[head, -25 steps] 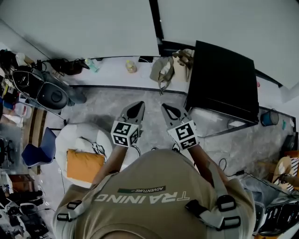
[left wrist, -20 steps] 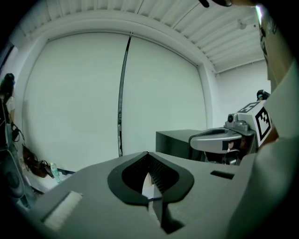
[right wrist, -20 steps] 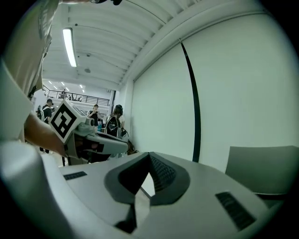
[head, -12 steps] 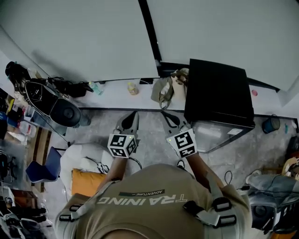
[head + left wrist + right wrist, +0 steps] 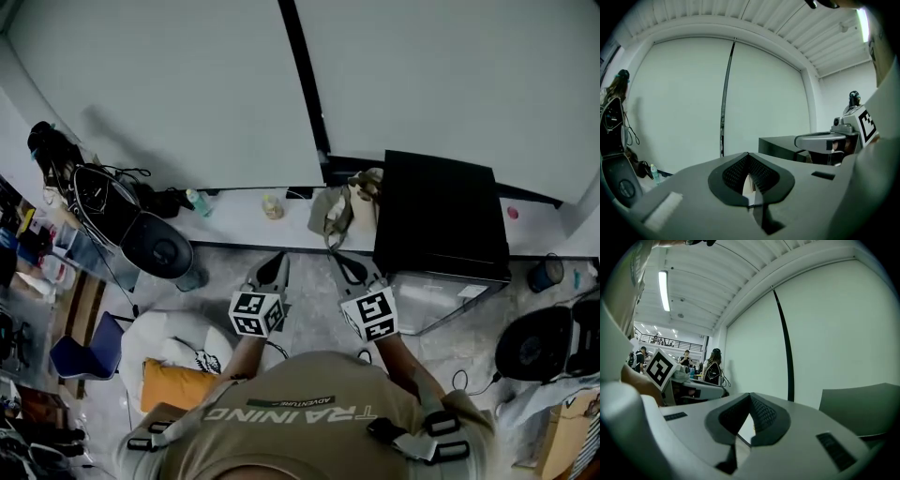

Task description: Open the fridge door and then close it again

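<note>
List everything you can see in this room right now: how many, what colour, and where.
fridge: one, black, against the wall at right, door looks shut
ledge: one, white, along the wall's foot
bag: one, grey-beige, on the ledge, next to the fridge's left side
bottle: one, clear with a greenish cap, on the ledge, left part
jar: one, yellowish, on the ledge, left of the bag
beanbag: one, white, lower left
cushion: one, orange, on the beanbag
chair: one, blue, far left
bucket: one, blue, right of the fridge
shirt: one, tan, bottom centre
left gripper: grey, shut, empty
right gripper: grey, shut, empty
</note>
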A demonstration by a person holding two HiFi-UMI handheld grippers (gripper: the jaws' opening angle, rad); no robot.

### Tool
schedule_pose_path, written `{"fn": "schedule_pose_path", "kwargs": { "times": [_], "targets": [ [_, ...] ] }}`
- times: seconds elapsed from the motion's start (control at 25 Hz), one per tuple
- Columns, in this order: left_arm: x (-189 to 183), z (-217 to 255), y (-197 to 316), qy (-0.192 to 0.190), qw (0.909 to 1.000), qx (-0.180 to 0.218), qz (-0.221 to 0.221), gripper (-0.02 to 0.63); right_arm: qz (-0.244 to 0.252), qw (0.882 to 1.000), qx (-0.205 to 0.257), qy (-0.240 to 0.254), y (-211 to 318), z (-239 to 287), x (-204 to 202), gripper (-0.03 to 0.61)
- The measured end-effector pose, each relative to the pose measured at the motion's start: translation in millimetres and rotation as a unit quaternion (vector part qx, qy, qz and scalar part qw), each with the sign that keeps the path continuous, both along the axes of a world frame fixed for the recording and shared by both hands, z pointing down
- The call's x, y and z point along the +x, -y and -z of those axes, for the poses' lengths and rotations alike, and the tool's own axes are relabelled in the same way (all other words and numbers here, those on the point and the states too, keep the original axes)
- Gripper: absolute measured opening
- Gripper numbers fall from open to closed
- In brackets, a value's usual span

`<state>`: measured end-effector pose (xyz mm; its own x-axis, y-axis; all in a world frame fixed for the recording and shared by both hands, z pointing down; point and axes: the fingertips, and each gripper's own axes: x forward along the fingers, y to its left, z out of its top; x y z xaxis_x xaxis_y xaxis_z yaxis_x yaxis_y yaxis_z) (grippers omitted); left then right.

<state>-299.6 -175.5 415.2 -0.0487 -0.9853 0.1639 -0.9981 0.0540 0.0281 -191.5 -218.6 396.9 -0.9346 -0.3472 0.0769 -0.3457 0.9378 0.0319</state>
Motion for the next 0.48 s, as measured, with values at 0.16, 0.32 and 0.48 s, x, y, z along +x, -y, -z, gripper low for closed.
{"fn": "schedule_pose_path", "kwargs": {
  "times": [0.16,0.32,0.48],
  "targets": [
    [1.5,2.5,3.5,0.004,1.0000,0.008,-0.005,0.000,0.008,1.000,0.000,-0.007,1.0,-5.6,-5.4,0.002],
    [2.2,-1.4,4.1,-0.002,1.0000,0.007,-0.004,0.000,0.013,1.000,0.002,-0.009,2.0,-6.4,-10.6,0.002],
    [4.4,-8.4,5.4,-0.007,0.9999,0.007,-0.001,0.000,0.018,1.000,-0.001,-0.021,5.1,-15.2,-9.8,0.002]
  ]
}}
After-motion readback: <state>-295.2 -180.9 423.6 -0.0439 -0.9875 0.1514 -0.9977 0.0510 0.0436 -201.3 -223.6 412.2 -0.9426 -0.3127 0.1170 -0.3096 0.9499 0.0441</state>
